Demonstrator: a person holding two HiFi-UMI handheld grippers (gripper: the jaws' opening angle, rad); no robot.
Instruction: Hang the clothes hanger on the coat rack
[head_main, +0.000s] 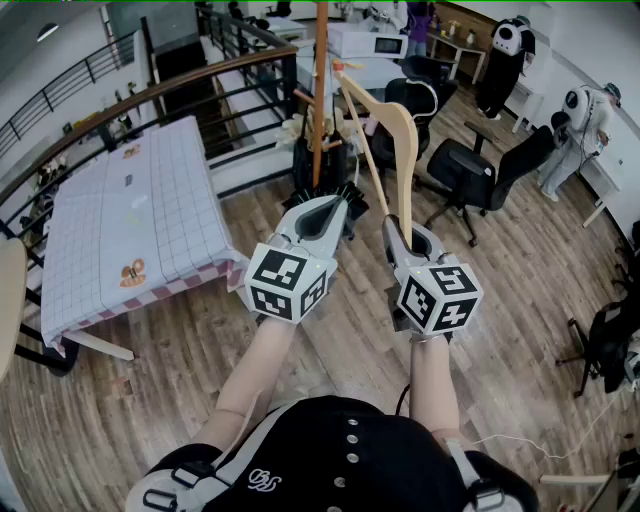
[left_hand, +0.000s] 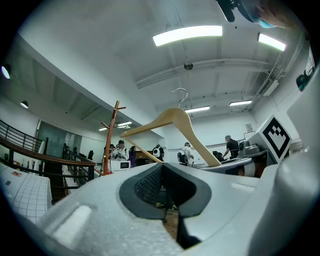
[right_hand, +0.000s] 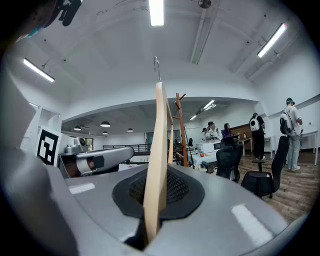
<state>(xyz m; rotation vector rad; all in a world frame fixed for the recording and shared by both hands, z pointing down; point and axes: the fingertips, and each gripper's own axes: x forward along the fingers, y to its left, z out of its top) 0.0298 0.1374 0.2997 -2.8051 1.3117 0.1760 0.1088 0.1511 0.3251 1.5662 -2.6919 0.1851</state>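
Note:
A pale wooden clothes hanger (head_main: 400, 130) with a metal hook stands upright, and my right gripper (head_main: 405, 232) is shut on the lower end of one of its arms. In the right gripper view the hanger (right_hand: 159, 130) rises from between the jaws, its hook (right_hand: 156, 65) at the top. The coat rack (head_main: 320, 90), a brown wooden pole with pegs, stands just beyond both grippers; the hanger is not touching it. My left gripper (head_main: 330, 205) is held beside the right one, shut with nothing in it. The left gripper view shows the hanger (left_hand: 175, 117) to the right of the rack (left_hand: 111, 135).
A table with a checked cloth (head_main: 130, 210) stands to the left, with a curved railing (head_main: 150, 100) behind it. Black office chairs (head_main: 470, 170) stand to the right of the rack. Several people (right_hand: 292, 130) stand farther off in the room.

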